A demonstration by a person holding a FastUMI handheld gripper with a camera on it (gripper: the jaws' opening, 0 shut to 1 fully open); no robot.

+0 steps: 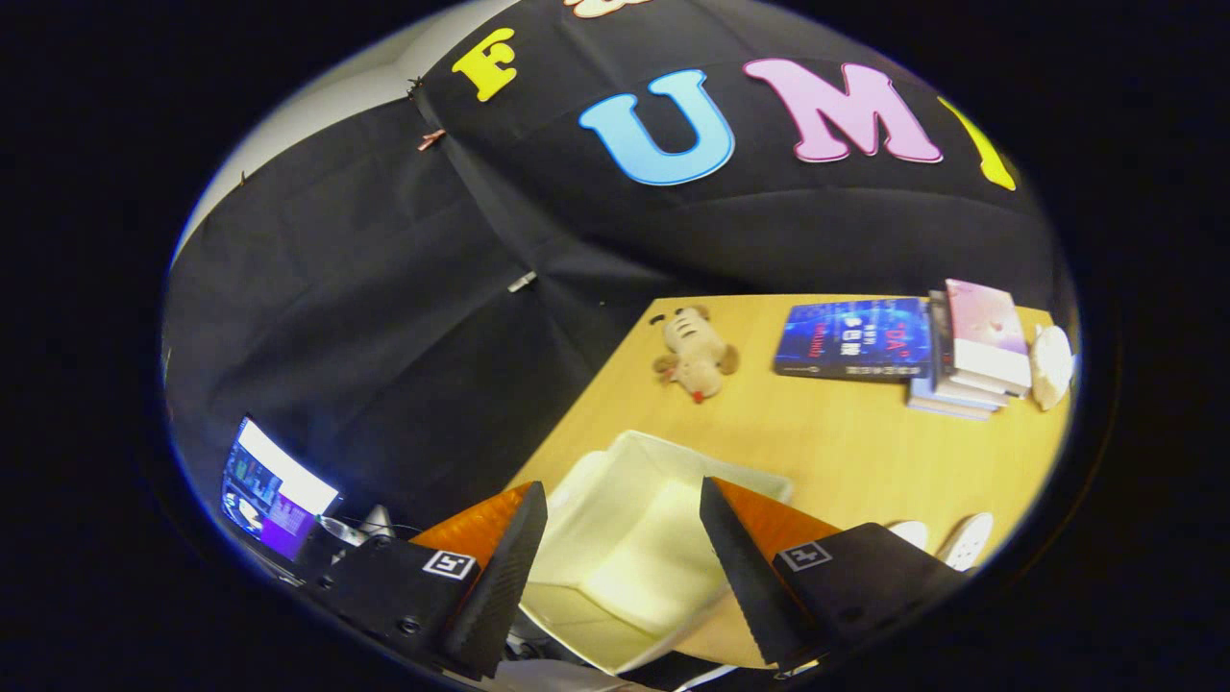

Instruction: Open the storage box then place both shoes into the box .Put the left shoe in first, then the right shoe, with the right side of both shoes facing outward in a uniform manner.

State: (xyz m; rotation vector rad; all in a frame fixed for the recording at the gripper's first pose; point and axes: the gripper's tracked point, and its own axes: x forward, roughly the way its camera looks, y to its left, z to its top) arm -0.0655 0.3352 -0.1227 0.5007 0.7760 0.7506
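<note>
Gripper view: the claw is released, its two dark fingers spread wide apart and gripping nothing. Orange panels back each finger, and a square marker sits on each black finger block. Between the fingers, and partly beneath them, lies the storage box, a white container with its interior exposed. It rests on the near corner of the counter, a light wood surface. Two shoes, white, lie on the counter just beside the right finger block; only their upper parts are visible, and which is left or right cannot be told. Beyond the fingers, well apart from the box, a stuffed toy lies near the counter's far edge. Further along, a blue book lies flat, touching a stack of books with a pink one on top. A white object sits just beside the stack; its nature cannot be told. Off the counter, beyond the left finger, a lit screen stands against the booth wall.
</note>
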